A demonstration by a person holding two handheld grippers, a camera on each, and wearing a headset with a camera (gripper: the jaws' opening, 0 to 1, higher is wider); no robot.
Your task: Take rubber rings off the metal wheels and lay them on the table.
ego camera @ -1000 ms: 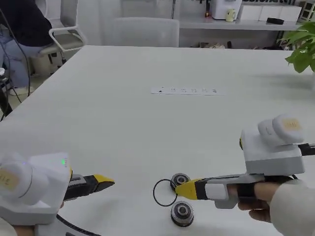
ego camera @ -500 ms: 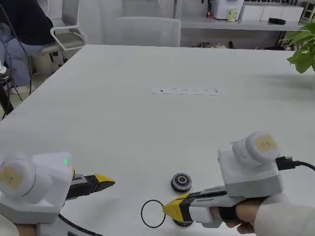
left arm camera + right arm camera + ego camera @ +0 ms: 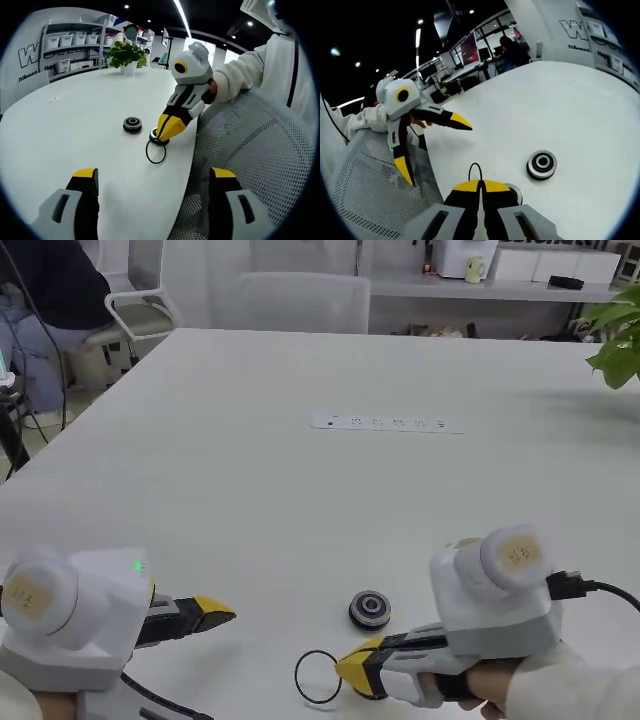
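We're at lay-down: right gripper [image 3: 350, 668] jaws pinched on the rubber ring [image 3: 297, 678], clear of the near wheel [image 3: 159, 137], at its 9 o'clock, low over the counter [image 3: 300, 500]. Left gripper [image 3: 218, 614] jaws wide, empty. Next we release, then take the far wheel [image 3: 370, 608] at 12 o'clock.

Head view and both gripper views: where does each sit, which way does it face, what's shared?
Head view: worn on the head, looking forward and down at the table; left gripper, right gripper and a sleeve show.
Left gripper view: on the left gripper, looking along its open jaws at the right gripper; own jaws show.
Right gripper view: on the right gripper, looking past its shut jaws at the left gripper.
Shared: all see the rubber ring and the metal wheel.
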